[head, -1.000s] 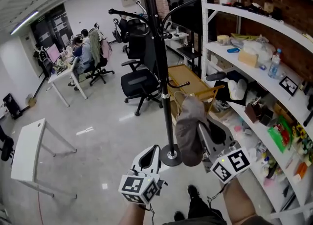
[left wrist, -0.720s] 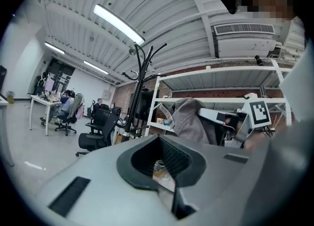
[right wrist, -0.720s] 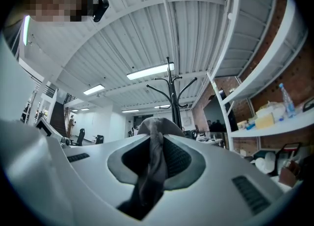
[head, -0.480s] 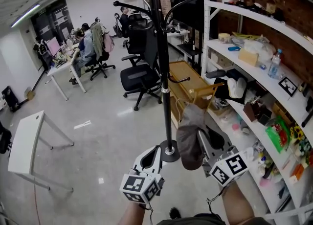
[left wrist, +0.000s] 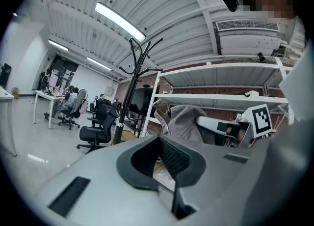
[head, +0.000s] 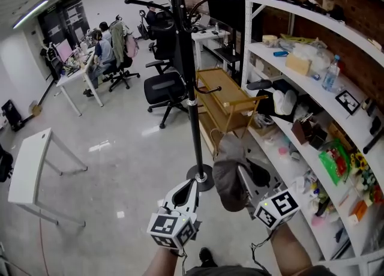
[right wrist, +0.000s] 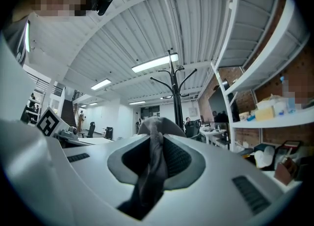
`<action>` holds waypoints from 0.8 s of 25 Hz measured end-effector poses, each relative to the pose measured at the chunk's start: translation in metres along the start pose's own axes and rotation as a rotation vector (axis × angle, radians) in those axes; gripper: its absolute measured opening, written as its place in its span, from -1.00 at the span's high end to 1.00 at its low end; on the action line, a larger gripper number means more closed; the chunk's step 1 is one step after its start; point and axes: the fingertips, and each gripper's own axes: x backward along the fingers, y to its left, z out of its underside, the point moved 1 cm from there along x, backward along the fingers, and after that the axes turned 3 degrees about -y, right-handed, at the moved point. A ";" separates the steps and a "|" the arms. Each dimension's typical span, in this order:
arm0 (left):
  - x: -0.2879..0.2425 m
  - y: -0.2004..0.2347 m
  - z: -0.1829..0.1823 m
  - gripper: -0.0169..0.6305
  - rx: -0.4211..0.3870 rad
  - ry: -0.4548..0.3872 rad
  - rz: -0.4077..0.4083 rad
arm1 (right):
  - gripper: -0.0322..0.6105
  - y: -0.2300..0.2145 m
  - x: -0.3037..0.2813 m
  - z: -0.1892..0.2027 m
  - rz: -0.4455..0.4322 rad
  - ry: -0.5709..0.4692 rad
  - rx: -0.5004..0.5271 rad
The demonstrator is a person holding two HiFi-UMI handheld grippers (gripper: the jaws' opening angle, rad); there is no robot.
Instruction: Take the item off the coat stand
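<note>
Right tongs [head: 239,171] pinching limp grey cap [head: 223,180], slender black stand [head: 191,98]

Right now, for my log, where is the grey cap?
The cap hangs in the right gripper, low in the head view, just right of the coat stand's base.

No legible words, brands or numbers anywhere.
Only coded signs, all black-and-white square marker patterns:
- one [head: 172,231] on cube of left gripper [head: 187,188], below base of black metal coat stand [head: 191,107]
- one [head: 277,204] on right gripper [head: 240,171]
- marker card [head: 347,101] on white shelf unit [head: 249,59], right of stand

Packaging print there too small to read.
</note>
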 end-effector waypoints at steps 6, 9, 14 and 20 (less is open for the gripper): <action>0.011 -0.031 0.007 0.92 -0.004 0.015 -0.004 | 0.68 -0.003 0.032 0.000 -0.011 0.003 -0.009; 0.017 -0.044 0.011 0.93 -0.013 0.018 -0.005 | 0.68 -0.004 0.043 0.002 -0.017 0.005 -0.017; 0.029 -0.055 0.016 0.92 -0.016 0.020 -0.023 | 0.68 0.000 0.057 0.007 -0.034 0.013 -0.033; 0.039 -0.064 0.017 0.93 -0.012 0.012 -0.034 | 0.68 0.007 0.069 0.008 -0.060 0.021 -0.028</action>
